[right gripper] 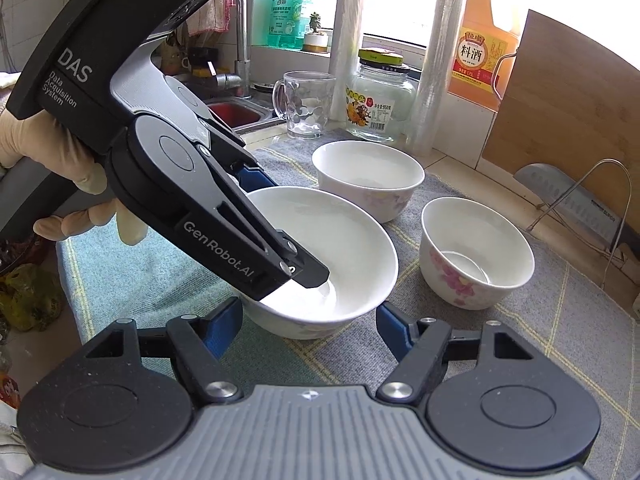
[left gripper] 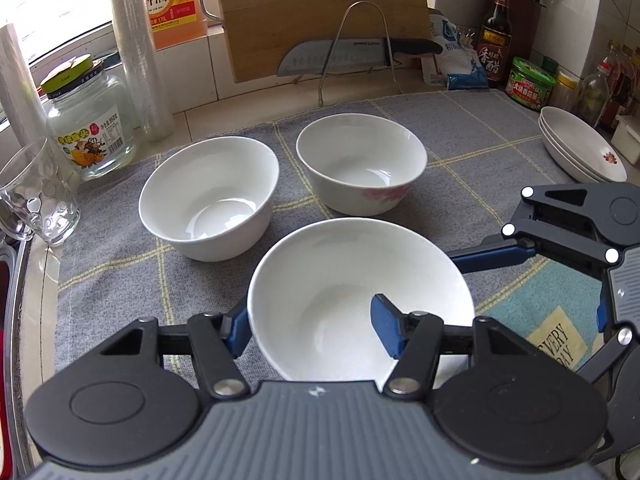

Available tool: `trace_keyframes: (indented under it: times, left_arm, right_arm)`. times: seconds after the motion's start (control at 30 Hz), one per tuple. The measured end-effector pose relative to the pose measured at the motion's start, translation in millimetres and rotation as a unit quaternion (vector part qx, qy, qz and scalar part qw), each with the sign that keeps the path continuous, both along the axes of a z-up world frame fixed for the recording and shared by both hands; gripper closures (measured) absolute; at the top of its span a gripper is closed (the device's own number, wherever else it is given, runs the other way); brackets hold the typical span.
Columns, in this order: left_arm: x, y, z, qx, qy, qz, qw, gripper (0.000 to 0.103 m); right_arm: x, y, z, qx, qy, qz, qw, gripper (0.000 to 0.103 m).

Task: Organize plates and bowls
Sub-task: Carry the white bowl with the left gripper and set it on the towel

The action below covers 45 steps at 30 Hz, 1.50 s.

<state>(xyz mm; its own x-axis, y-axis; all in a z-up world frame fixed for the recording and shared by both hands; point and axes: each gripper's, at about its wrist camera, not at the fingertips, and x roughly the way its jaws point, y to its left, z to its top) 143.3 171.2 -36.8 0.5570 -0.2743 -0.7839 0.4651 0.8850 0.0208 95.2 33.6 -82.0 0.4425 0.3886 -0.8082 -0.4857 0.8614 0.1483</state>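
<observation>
Three white bowls sit on a grey checked mat (left gripper: 472,136). The near wide bowl (left gripper: 352,276) (right gripper: 340,240) has my left gripper (left gripper: 312,330) (right gripper: 276,224) around its near rim, one finger inside, one outside; whether it pinches the wall I cannot tell. My right gripper (right gripper: 310,322) is open, its fingers either side of the same bowl, and shows at the right of the left wrist view (left gripper: 532,248). Two smaller bowls stand behind: one plain-looking (left gripper: 208,196) (right gripper: 368,172), one with pink flowers (left gripper: 360,164) (right gripper: 476,252). A stack of white plates (left gripper: 580,148) lies at the far right.
A glass mug (left gripper: 36,196) and a glass jar (left gripper: 88,128) stand left of the mat, near a sink (right gripper: 236,114). A wooden cutting board (left gripper: 320,16), a knife on a wire rack (left gripper: 352,56), sauce bottles (left gripper: 496,40) and an orange jug (left gripper: 172,0) line the back.
</observation>
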Motion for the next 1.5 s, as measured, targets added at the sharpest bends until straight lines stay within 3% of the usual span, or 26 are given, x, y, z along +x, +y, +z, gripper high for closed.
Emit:
trace_keyframes:
  times: [0.9,1.5]
  left_arm:
    - [-21,-106,1,-0.021,-0.005,-0.117,0.9929,0.042]
    - [-11,-137,-16,-0.032,0.008,-0.136,0.9902,0.042]
  right_arm:
    - [-60,-79,17,-0.057,0.019,-0.098,0.993,0.025]
    - [-64,-105,8,-0.075,0.04,-0.125,0.989,0.025]
